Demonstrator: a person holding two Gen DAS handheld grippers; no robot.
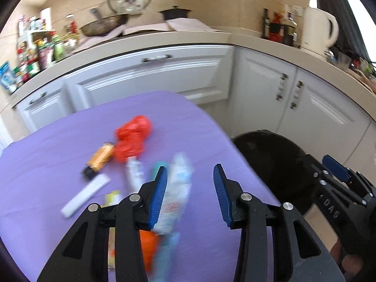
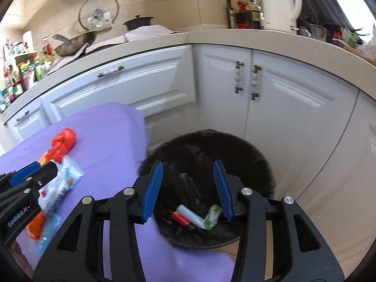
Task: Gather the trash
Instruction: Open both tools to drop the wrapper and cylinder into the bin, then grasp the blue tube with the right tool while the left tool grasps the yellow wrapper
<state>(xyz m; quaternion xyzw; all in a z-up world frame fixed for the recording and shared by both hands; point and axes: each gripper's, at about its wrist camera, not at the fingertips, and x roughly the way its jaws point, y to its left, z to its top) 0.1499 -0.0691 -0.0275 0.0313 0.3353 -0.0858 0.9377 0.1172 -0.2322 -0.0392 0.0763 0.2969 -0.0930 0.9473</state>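
Trash lies scattered on a purple tablecloth (image 1: 47,164): a crumpled red wrapper (image 1: 132,138), an orange packet (image 1: 101,158), a white stick pack (image 1: 85,195) and a white-and-blue wrapper (image 1: 178,188). My left gripper (image 1: 190,168) hovers open over that wrapper, with nothing between its fingers. A black bin (image 2: 211,145) stands on the floor beside the table. It holds a white tube (image 2: 190,215), a red piece (image 2: 179,218) and a green-and-white wrapper (image 2: 212,216). My right gripper (image 2: 188,163) hangs open and empty above the bin's mouth. The picture is blurred by motion.
White cabinet doors (image 2: 293,108) and a drawer front (image 1: 152,75) stand close behind the table and bin. The counter above carries a white kettle (image 2: 280,3), a wok (image 2: 75,43), bottles (image 2: 246,14) and spice jars (image 1: 35,54). A person's fingers (image 1: 347,258) show at lower right.
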